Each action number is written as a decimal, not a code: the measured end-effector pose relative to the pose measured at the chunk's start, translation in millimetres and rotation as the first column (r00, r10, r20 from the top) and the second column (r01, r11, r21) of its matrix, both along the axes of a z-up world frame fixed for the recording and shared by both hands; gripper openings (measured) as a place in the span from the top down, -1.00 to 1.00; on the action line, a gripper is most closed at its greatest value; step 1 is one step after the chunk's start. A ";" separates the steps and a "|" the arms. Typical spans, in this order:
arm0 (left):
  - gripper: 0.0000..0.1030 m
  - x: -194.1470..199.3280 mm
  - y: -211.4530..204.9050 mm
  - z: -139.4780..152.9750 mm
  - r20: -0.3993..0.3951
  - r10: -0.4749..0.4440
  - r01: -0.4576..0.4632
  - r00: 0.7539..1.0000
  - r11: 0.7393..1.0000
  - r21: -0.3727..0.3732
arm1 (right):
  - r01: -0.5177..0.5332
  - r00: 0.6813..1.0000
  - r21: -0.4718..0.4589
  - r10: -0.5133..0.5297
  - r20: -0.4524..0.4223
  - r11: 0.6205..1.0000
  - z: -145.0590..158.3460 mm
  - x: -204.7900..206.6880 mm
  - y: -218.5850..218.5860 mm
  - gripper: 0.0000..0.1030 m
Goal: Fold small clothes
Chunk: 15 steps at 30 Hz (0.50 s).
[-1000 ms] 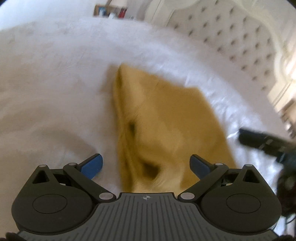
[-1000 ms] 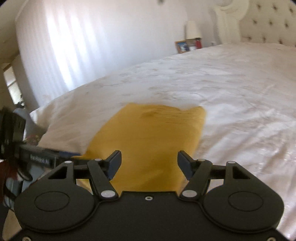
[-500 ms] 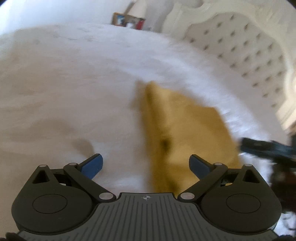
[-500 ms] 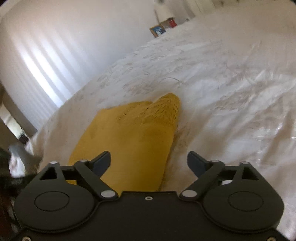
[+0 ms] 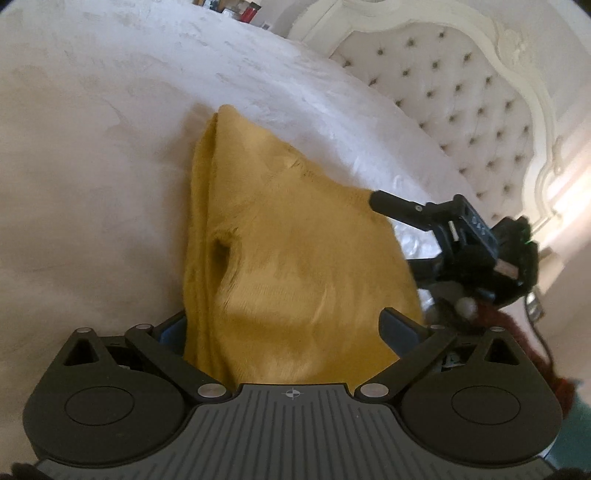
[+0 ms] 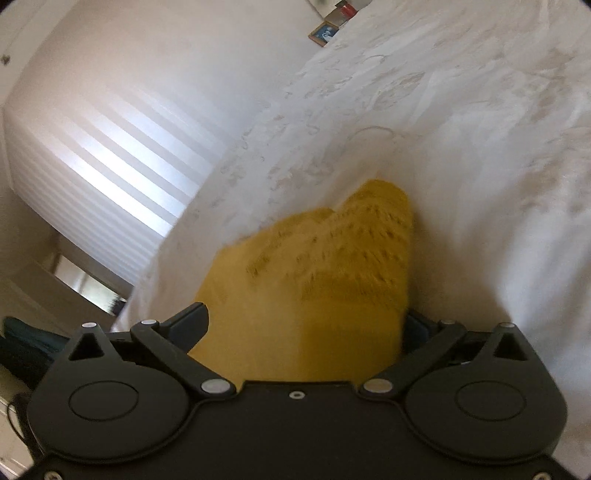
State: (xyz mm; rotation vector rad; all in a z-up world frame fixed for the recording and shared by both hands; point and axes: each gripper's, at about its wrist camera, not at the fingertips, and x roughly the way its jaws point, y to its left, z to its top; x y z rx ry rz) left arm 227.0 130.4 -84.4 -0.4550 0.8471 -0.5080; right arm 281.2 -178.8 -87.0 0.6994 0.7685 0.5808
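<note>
A mustard-yellow knitted garment [image 5: 295, 251] lies folded on the white bedspread [image 5: 92, 166]. My left gripper [image 5: 288, 325] is open, with the near end of the garment lying between its blue-padded fingers. My right gripper [image 6: 306, 325] is open too, and the garment [image 6: 325, 280] fills the gap between its fingers. In the left wrist view the right gripper [image 5: 454, 236] shows at the garment's right edge, one finger reaching to the cloth's far corner.
A tufted white headboard [image 5: 461, 92] stands at the back right. Picture frames and small items [image 6: 325, 31] sit beyond the bed's far edge. A bright blind-covered window [image 6: 92, 155] and the bed's left edge [image 6: 155, 277] show in the right wrist view.
Both grippers have moved forward and down onto the garment, so the cloth now lies between each pair of open fingers. The right gripper has tilted and come closer to the cloth.
</note>
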 end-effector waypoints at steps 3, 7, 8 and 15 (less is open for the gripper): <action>-0.98 12.7 -11.3 -5.1 -0.006 -0.023 0.022 1.000 0.999 -0.042 | -0.023 1.000 0.000 0.023 0.004 1.000 0.2 8.7 4.3 -1.00; -0.98 14.6 -17.1 -6.4 0.008 -0.046 0.046 0.999 0.998 -0.048 | -0.050 0.999 -0.010 0.050 0.014 0.999 1.1 5.3 4.1 -1.00; -0.98 14.4 -16.9 -7.5 0.013 -0.055 0.056 0.998 0.997 -0.051 | -0.057 0.998 -0.001 0.057 0.020 0.998 0.9 3.2 1.7 -0.99; 0.65 10.8 -9.9 -10.0 -0.030 -0.051 0.050 0.998 0.998 -0.039 | -0.037 0.998 -0.062 0.033 -0.057 0.997 7.5 -2.7 4.7 0.13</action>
